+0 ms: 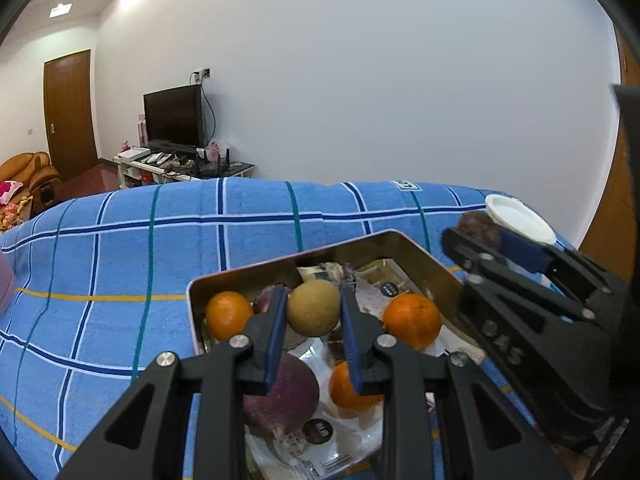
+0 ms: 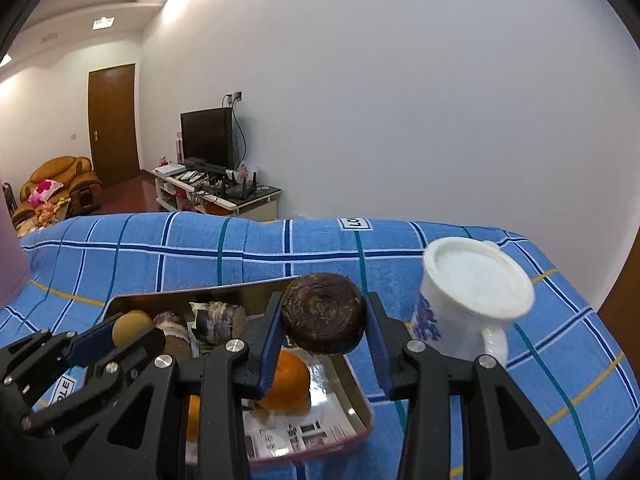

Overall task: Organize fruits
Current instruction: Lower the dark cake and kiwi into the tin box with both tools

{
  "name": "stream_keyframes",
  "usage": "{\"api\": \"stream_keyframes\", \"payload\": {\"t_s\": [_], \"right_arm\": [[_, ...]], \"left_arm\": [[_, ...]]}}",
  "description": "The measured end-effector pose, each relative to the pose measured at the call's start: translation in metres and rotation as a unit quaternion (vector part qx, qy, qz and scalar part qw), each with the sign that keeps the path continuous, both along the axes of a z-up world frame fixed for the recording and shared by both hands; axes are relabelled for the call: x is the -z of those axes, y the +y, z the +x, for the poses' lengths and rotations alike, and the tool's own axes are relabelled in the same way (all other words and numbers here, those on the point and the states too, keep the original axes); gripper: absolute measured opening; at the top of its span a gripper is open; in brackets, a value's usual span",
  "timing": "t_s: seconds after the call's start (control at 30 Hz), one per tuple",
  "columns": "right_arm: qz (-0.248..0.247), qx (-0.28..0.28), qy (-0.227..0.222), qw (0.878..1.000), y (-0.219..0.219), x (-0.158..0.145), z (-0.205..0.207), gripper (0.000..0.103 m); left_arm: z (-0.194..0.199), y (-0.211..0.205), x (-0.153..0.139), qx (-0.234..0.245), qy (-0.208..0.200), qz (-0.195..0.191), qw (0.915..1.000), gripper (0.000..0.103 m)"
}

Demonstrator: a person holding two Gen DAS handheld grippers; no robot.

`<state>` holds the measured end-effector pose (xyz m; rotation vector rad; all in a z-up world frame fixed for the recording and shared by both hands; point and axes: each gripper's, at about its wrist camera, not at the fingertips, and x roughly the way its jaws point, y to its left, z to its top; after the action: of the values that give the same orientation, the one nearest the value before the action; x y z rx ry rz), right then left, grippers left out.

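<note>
Our left claw (image 1: 314, 312) is clenched on a tan round fruit (image 1: 313, 307), held just above the tin (image 1: 436, 264) — lifted, we judge, to sort it from the rest. Our right claw (image 2: 324, 322) grips a dark brown fruit (image 2: 324, 312) over the tin's far right corner, near the white mug (image 2: 476, 284), perhaps its destination. Below, oranges (image 1: 412, 320) and a purple fruit (image 1: 286, 396) lie on printed paper in the tin, which sits on the blue checked cloth (image 1: 120, 248) over the bench. The left view shows the tin's contents; the right view alone shows the mug's handle and blue pattern — and the brown fruit's ringed end.
</note>
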<state>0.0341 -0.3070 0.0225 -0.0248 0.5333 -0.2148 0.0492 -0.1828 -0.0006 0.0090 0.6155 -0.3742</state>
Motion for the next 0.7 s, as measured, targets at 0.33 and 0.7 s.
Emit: {"api": "stream_keyframes", "payload": {"t_s": [0.33,0.7], "right_arm": [[0.014,-0.004,0.006,1.0,0.001,0.01,0.023,0.041],[0.015,-0.014,0.018,1.0,0.006,0.018,0.037,0.041]], "left_arm": [[0.011,-0.001,0.007,-0.008,0.001,0.008,0.9999,0.027],[0.021,0.001,0.014,-0.014,0.018,0.011,0.9997,0.027]]}}
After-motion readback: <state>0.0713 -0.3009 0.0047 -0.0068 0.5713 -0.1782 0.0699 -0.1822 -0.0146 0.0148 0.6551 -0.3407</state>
